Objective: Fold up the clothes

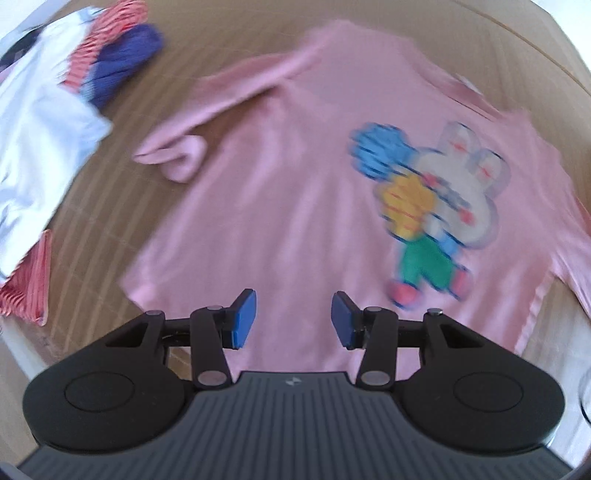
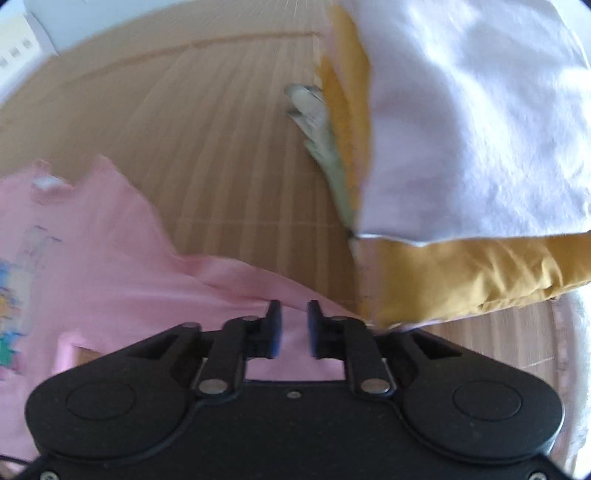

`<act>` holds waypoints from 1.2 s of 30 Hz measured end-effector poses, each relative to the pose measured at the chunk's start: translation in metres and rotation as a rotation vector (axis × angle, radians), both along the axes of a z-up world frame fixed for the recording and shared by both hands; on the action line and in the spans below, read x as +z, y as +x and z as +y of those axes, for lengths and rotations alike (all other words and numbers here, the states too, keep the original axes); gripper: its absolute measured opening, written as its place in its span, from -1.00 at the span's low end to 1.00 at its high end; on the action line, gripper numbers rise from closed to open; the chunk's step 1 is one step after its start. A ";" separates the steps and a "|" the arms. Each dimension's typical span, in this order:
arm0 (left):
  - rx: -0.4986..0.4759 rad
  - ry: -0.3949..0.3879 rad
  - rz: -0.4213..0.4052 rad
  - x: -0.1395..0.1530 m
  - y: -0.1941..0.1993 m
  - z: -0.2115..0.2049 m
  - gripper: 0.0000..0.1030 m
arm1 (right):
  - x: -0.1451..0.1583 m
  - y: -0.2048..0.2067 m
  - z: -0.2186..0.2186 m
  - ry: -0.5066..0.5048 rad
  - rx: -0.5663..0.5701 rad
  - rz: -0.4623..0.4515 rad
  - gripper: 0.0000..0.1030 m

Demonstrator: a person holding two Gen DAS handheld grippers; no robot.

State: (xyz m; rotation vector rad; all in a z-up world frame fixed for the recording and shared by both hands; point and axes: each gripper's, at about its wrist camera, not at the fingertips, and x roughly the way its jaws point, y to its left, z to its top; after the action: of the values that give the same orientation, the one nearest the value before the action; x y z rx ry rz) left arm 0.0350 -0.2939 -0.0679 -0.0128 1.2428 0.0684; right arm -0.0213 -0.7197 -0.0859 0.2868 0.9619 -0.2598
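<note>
Far left: folded pile of white, red-striped and blue clothes [image 1: 55, 110] resting on the tan ribbed bench [image 1: 229, 33]. Centre: pink long-sleeved shirt [image 1: 288, 206] spread flat, cartoon rabbit print [image 1: 436, 214] facing up, 1 sleeve [image 1: 221, 96] angled toward the pile with its cuff curled over. Left gripper [image 1: 294, 319] poised above the near hem, jaws apart, nothing held. Further right: right gripper [image 2: 294, 328] over the shirt's other sleeve, jaws a little apart with pink cloth showing in the gap; hard to tell whether touching. Far right: white garment [image 2: 480, 122] lying over a mustard one [image 2: 461, 273].

Likely risks: closing on only the top layer, so the fold drags unevenly; curled cuff getting trapped inside the fold; a swung sleeve brushing the left pile; blur suggesting speed, making a missed pinch more probable.
</note>
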 end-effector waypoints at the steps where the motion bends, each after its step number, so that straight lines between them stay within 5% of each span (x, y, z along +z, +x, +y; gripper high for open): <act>1: 0.025 0.003 -0.001 -0.002 0.002 0.006 0.00 | 0.003 0.001 0.007 0.016 0.018 -0.018 -0.42; 4: 0.059 0.022 -0.008 -0.004 0.006 0.019 0.00 | 0.009 0.012 0.038 0.009 0.070 -0.041 -0.41; 8: 0.066 0.029 -0.026 -0.003 0.005 0.034 0.00 | 0.009 0.017 0.085 0.150 0.106 -0.069 -0.34; 15: 0.131 -0.002 -0.056 -0.010 0.013 0.085 0.00 | -0.007 0.031 0.194 0.252 0.366 -0.005 -0.26; 22: 0.133 -0.081 -0.026 -0.009 0.032 0.140 0.00 | -0.010 0.060 0.299 0.238 0.569 -0.042 -0.26; 26: 0.119 -0.109 0.006 -0.005 0.048 0.168 0.06 | -0.019 0.064 0.350 0.124 0.586 -0.001 -0.32; 29: 0.052 -0.140 -0.001 0.001 0.058 0.174 0.06 | -0.027 0.049 0.370 -0.019 0.658 0.032 -0.32; 33: -0.010 -0.170 0.016 -0.001 0.070 0.175 0.08 | -0.032 0.029 0.358 -0.024 0.719 0.133 -0.32; 35: -0.013 -0.203 0.029 -0.004 0.077 0.175 0.08 | -0.033 0.024 0.336 0.038 0.672 0.179 -0.43; 36: -0.023 -0.214 0.030 -0.005 0.078 0.173 0.08 | -0.033 0.021 0.323 0.055 0.643 0.203 -0.69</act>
State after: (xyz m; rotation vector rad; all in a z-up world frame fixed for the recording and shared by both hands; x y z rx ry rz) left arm 0.1133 -0.1212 -0.0725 -0.1831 1.2754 -0.0850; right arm 0.0001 -0.3970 -0.1193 -0.0096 1.2119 0.3333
